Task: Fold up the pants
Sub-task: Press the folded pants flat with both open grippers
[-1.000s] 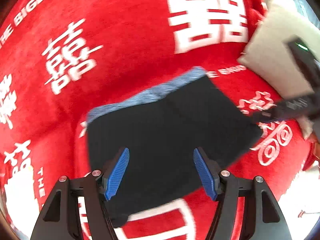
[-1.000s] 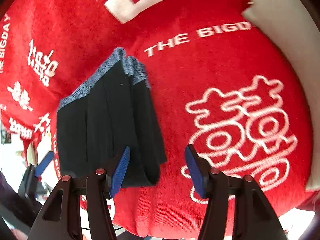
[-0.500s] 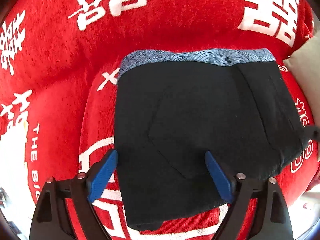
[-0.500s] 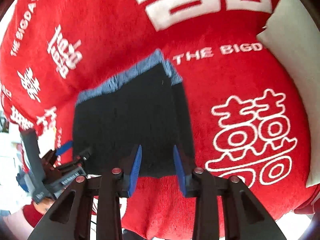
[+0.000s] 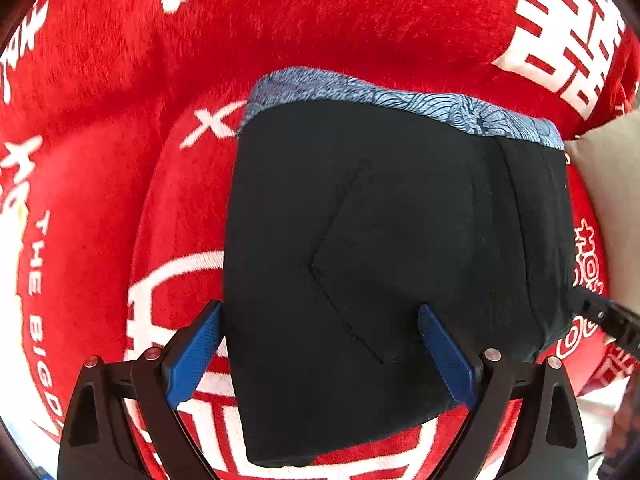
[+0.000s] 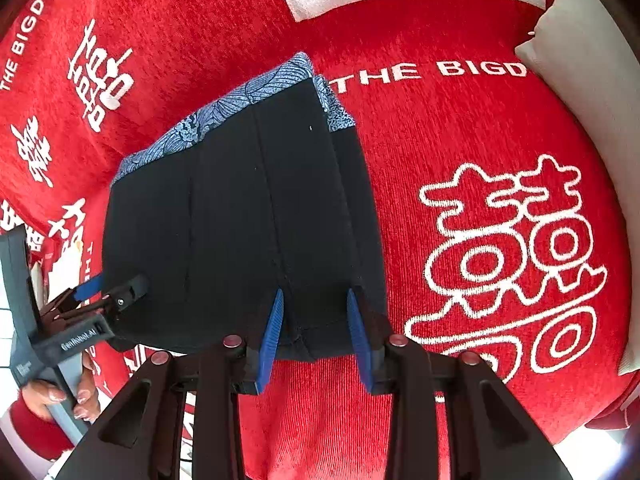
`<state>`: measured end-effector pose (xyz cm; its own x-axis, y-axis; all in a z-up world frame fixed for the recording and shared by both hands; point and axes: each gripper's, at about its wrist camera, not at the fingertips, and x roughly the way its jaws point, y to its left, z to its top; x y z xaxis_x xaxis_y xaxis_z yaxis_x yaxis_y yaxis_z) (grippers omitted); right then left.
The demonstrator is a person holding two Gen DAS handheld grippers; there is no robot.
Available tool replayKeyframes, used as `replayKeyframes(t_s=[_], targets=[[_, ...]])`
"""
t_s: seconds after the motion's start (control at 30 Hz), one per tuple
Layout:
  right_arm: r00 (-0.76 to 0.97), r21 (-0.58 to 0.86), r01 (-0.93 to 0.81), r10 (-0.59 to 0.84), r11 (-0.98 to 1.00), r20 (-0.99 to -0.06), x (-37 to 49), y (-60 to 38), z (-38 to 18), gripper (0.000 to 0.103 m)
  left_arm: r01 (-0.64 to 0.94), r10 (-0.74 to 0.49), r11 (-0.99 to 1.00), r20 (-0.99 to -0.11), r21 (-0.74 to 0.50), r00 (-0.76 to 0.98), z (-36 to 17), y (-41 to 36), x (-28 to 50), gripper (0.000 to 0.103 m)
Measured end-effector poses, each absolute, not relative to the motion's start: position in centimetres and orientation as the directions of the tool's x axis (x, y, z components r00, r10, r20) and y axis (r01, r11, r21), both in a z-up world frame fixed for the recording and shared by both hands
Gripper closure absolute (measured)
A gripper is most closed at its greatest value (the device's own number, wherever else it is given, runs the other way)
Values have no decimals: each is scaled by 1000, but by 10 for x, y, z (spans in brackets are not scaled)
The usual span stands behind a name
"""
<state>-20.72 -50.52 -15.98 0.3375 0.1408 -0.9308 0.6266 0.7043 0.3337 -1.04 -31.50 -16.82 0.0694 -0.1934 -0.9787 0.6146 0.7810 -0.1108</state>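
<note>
Left tool [image 5: 320, 336] widening over the pants [image 5: 380, 260], gripping nothing. Right tool [image 6: 314, 332] half-spread, straddling the hem corner; should pinch both layers.

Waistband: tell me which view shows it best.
The left wrist view. There the blue patterned waistband runs nearly unbroken across the top of the black pants. The right wrist view shows it slanted and foreshortened, wrapping round the far corner.

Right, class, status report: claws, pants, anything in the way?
Left claw opening, over pants. Right claw partly closed, astride hem, grip unclear. Pants flat on red blanket. Nothing in the way.
</note>
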Motion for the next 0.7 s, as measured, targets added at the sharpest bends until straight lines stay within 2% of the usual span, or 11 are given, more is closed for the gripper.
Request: replayKeyframes(t_s=[0.17, 0.23, 0.4, 0.57, 0.7], targets=[[336, 331, 622, 139, 710, -931, -206, -505, -157, 62, 607, -190, 785, -981, -121, 49, -164, -314, -4, 7], [326, 318, 610, 136, 726, -936, -202, -502, -156, 56, 599, -198, 793, -977, -112, 79, -155, -312, 3, 7], [310, 276, 583, 105, 764, -945, -196, -494, -155, 51, 558, -200, 826, -968, -84, 150, -141, -307, 38, 7], [313, 280, 579, 108, 765, -943, -197, -494, -157, 50, 456, -175, 886, -971, -82, 165, -156, -299, 76, 7], [317, 282, 575, 108, 768, -942, -199, -493, -158, 49, 467, -127, 883, -981, -46, 144, -186, -306, 77, 4]])
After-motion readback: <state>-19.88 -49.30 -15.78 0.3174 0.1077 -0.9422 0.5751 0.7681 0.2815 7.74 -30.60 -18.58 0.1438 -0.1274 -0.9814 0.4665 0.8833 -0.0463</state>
